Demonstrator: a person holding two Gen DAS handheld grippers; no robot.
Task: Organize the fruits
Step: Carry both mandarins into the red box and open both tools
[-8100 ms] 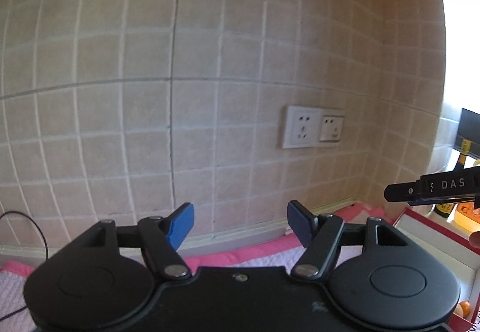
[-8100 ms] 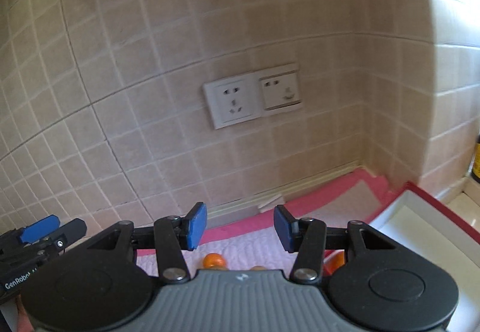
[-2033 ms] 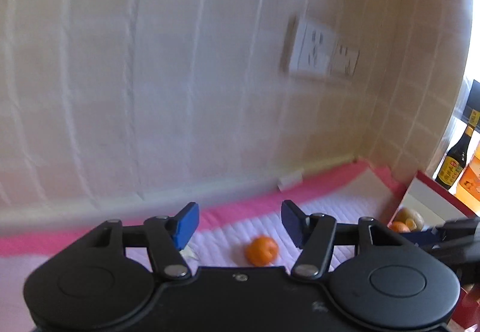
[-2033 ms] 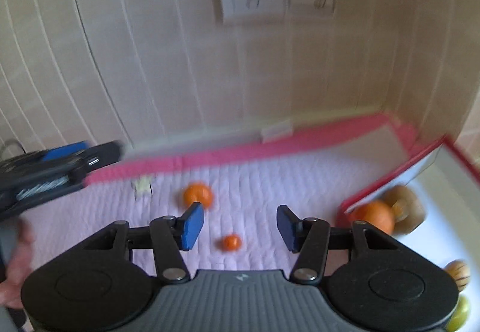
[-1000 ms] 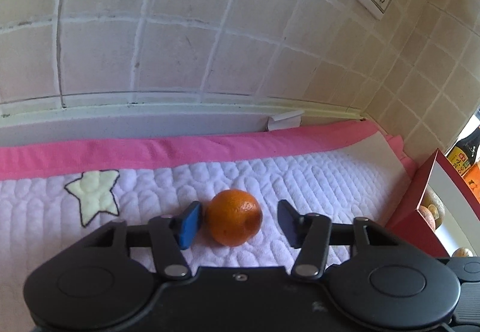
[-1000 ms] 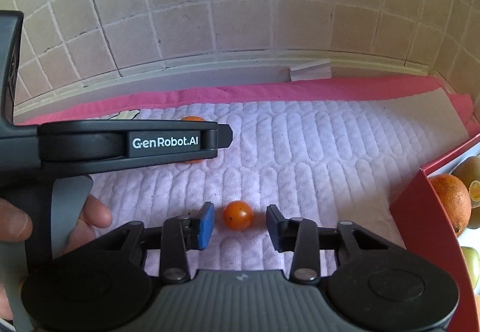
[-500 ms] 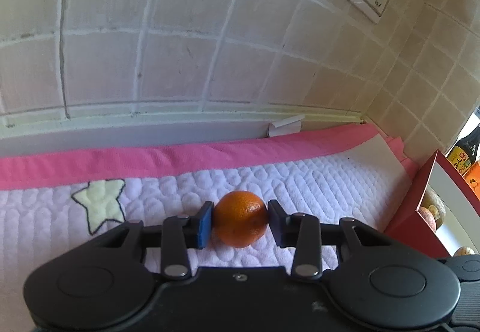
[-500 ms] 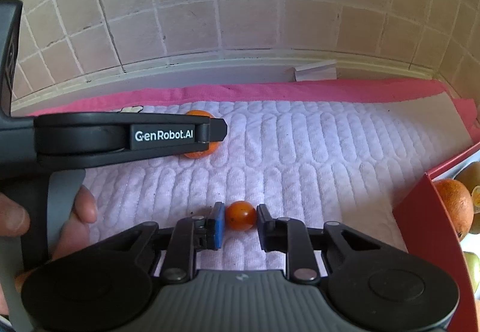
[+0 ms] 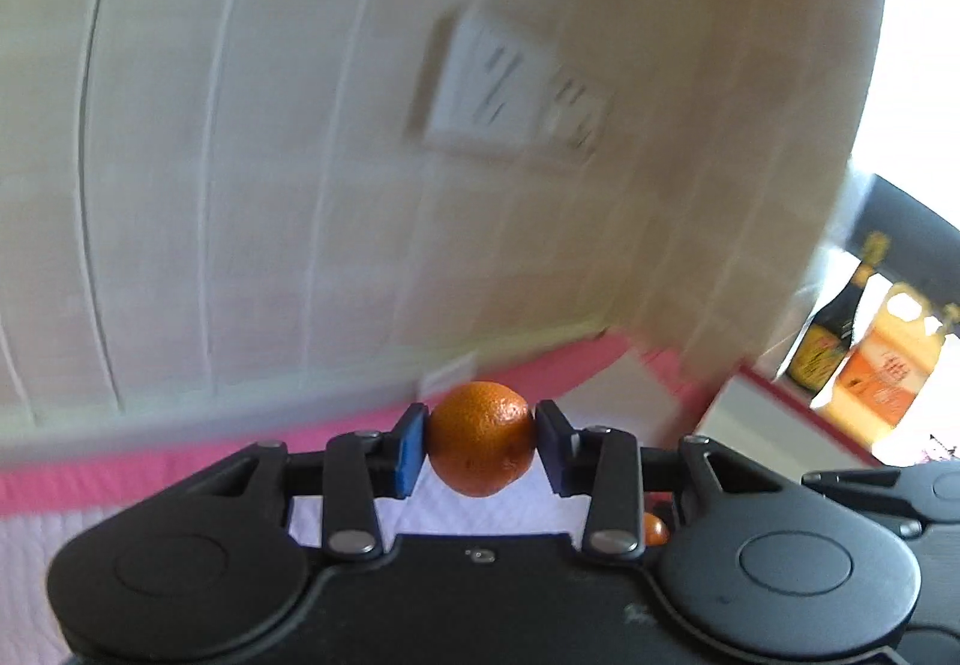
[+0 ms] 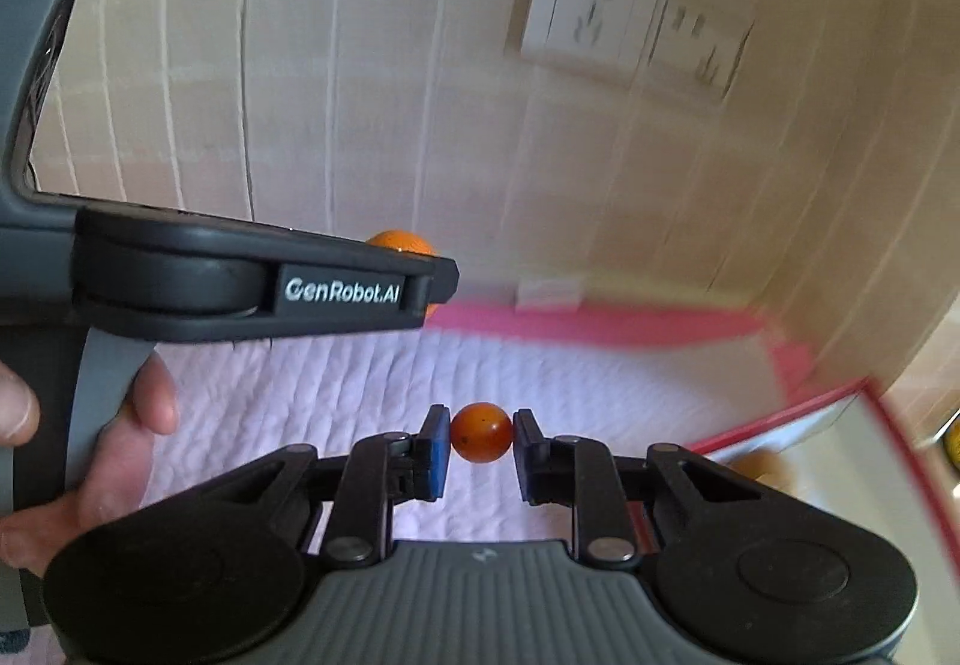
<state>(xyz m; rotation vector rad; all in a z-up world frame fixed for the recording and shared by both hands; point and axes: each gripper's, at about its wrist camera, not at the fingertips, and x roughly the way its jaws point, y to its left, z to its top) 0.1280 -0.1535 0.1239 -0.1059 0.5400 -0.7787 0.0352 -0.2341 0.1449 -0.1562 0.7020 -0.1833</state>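
Observation:
My left gripper (image 9: 480, 446) is shut on an orange mandarin (image 9: 481, 438), held up off the white quilted mat (image 9: 480, 509). In the right wrist view my right gripper (image 10: 481, 440) is shut on a small red-orange cherry tomato (image 10: 481, 441), lifted above the mat (image 10: 372, 401). The left gripper's body crosses that view at left, with the top of the mandarin (image 10: 399, 242) peeking over it and a hand (image 10: 114, 461) on its handle. The red-rimmed white box (image 10: 852, 425) lies at right, a blurred orange fruit (image 10: 765, 470) inside it.
A tiled wall with a double socket plate (image 10: 630, 32) stands close behind the pink-edged mat. A dark bottle (image 9: 831, 329) and an orange carton (image 9: 882, 371) stand at far right beyond the box. The view is motion-blurred.
Both grippers closed on their fruit, the left on the mandarin and the right on the cherry tomato, then rose off the mat with them; the views now tilt up toward the wall.

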